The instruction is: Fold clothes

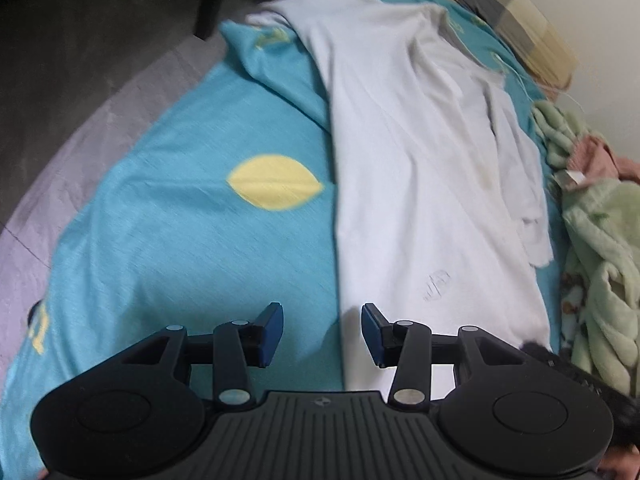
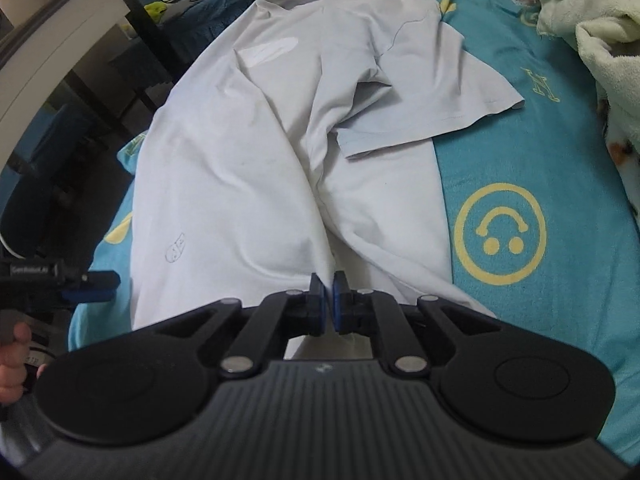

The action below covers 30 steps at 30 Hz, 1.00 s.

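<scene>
grey floor (image 1: pixel 100 60), teal bedsheet (image 1: pixel 160 240), white wall (image 1: pixel 600 60)

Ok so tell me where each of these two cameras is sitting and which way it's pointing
Left wrist: sits on the left gripper, jaws open, facing along the bed over the white T-shirt and its left edge on the teal sheet.
Right wrist: sits on the right gripper, shut on the T-shirt's near hem, facing up the shirt toward its collar; a hand and the left gripper show at the left edge.
Shared: the same T-shirt, the sheet and the green blanket.
</scene>
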Available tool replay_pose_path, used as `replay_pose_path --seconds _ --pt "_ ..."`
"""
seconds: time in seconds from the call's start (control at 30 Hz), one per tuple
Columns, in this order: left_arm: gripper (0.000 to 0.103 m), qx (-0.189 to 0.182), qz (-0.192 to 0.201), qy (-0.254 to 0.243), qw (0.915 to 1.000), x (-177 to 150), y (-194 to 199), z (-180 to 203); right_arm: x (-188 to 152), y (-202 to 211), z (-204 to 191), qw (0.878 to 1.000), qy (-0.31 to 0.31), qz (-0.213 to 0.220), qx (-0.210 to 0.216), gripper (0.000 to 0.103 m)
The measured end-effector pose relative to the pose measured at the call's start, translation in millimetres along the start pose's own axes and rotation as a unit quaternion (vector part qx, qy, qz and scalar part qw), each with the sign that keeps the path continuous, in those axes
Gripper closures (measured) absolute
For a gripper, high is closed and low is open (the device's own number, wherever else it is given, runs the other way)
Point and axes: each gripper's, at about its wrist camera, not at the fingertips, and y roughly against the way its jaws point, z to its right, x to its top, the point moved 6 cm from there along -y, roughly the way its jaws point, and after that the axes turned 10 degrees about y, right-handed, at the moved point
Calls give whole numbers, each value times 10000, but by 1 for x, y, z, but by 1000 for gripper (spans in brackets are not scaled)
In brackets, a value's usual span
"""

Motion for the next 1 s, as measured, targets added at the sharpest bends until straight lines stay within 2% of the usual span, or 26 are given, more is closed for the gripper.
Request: replay_pose_path --seconds 0.2,0.37,0.5,0.67,0.73,0.77,0.87,1.0 --pt "51 -222 -313 -174 9991 -18 -10 14 0 2 2 9999 -123 23 56 96" --pt "51 -458 -901 -189 9947 -38 -16 23 1 4 1 9998 -154 59 146 95" --pt "54 -346 -1262 -200 9912 -52 -19 23 2 6 1 9996 -177 88 218 94" --pt "56 -113 -1498 -673 9864 -69 -26 34 4 9 1 9992 -206 124 308 94" --pt "81 50 -1480 -907 9848 -72 -27 36 4 9 -3 9992 -146 107 355 94" --pt "100 139 -1486 -989 9838 -72 -27 35 3 9 -4 9992 -114 98 378 94" --pt "102 170 -1421 -1099 9836 -69 -18 26 3 9 -10 9990 -20 70 450 94" --pt "102 242 -1102 -1284 9853 -47 14 28 1 10 -19 9982 117 30 584 93"
